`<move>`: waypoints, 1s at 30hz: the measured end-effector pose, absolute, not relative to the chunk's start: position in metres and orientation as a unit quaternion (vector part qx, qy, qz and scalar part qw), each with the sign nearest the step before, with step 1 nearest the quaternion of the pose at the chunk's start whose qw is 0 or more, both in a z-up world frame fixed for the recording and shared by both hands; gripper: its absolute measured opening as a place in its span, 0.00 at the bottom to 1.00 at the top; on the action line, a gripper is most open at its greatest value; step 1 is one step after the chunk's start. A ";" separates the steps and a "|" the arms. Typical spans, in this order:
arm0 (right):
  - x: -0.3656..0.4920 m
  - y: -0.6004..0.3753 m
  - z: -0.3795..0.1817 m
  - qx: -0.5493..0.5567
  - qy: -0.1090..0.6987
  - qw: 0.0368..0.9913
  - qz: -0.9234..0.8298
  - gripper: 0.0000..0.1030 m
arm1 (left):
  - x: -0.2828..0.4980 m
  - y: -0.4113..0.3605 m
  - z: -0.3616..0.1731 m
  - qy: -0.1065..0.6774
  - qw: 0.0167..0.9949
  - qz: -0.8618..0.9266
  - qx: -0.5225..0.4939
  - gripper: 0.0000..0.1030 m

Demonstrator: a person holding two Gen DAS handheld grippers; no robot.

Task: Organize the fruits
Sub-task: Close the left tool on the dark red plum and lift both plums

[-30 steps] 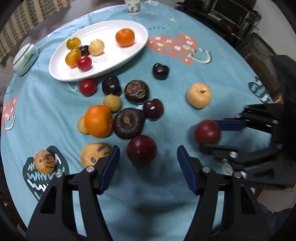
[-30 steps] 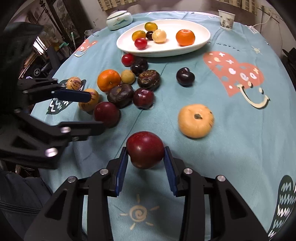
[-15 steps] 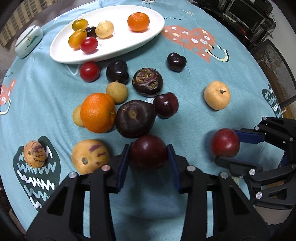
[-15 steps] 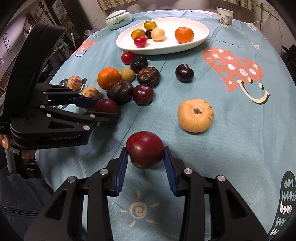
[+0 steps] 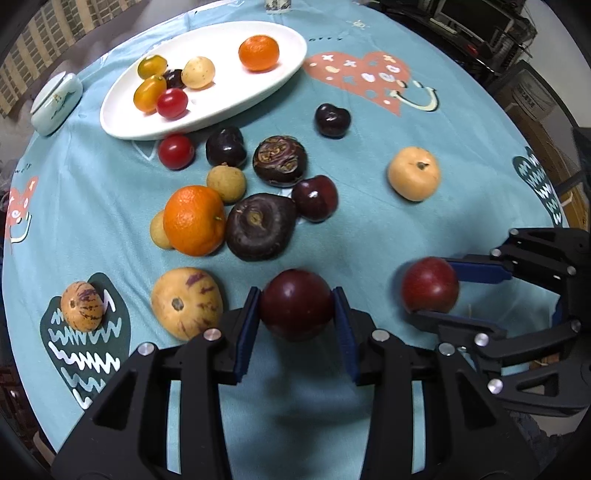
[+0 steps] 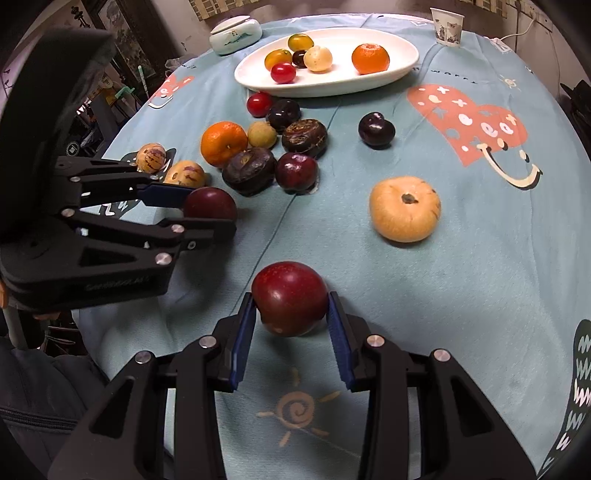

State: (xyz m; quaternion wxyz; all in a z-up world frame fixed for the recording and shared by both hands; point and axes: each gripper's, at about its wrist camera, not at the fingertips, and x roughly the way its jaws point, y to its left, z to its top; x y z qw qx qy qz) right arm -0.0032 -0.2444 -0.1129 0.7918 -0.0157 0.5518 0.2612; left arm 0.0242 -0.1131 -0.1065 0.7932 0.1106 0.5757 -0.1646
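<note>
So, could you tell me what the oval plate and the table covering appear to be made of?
The oval plate looks like glazed white ceramic: smooth and glossy, with soft highlights along its rim, though hard plastic cannot be ruled out. The table covering looks like soft printed cloth: matte, faintly fuzzy, with a crease running through it and cartoon hearts and suns printed on it.

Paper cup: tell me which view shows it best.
The right wrist view. There the paper cup stands whole at the table's far edge, beyond the white plate, its printed pattern visible. The left wrist view catches only its bottom part, cut off by the top of the frame.
</note>
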 end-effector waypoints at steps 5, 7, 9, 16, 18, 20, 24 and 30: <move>-0.008 -0.234 -0.108 -0.013 0.545 0.794 0.268 0.38 | 0.012 -0.107 -0.093 0.556 0.805 -0.164 0.122 0.39; -0.010 -0.229 -0.107 -0.012 0.542 0.795 0.271 0.38 | 0.007 -0.102 -0.087 0.550 0.810 -0.159 0.124 0.39; -0.012 -0.223 -0.105 -0.010 0.540 0.795 0.276 0.38 | 0.003 -0.097 -0.082 0.547 0.814 -0.156 0.121 0.39; -0.015 -0.205 -0.101 -0.008 0.533 0.795 0.290 0.38 | -0.004 -0.079 -0.070 0.531 0.827 -0.142 0.117 0.39; -0.015 -0.201 -0.100 -0.005 0.531 0.795 0.292 0.38 | -0.004 -0.075 -0.067 0.526 0.831 -0.139 0.114 0.39; -0.015 -0.198 -0.097 -0.002 0.528 0.797 0.293 0.38 | -0.003 -0.071 -0.063 0.522 0.835 -0.133 0.109 0.39; -0.015 -0.196 -0.088 0.004 0.518 0.805 0.289 0.38 | 0.005 -0.062 -0.054 0.511 0.846 -0.118 0.097 0.39; -0.008 -0.199 -0.062 0.011 0.488 0.830 0.271 0.38 | 0.023 -0.050 -0.039 0.496 0.860 -0.089 0.078 0.39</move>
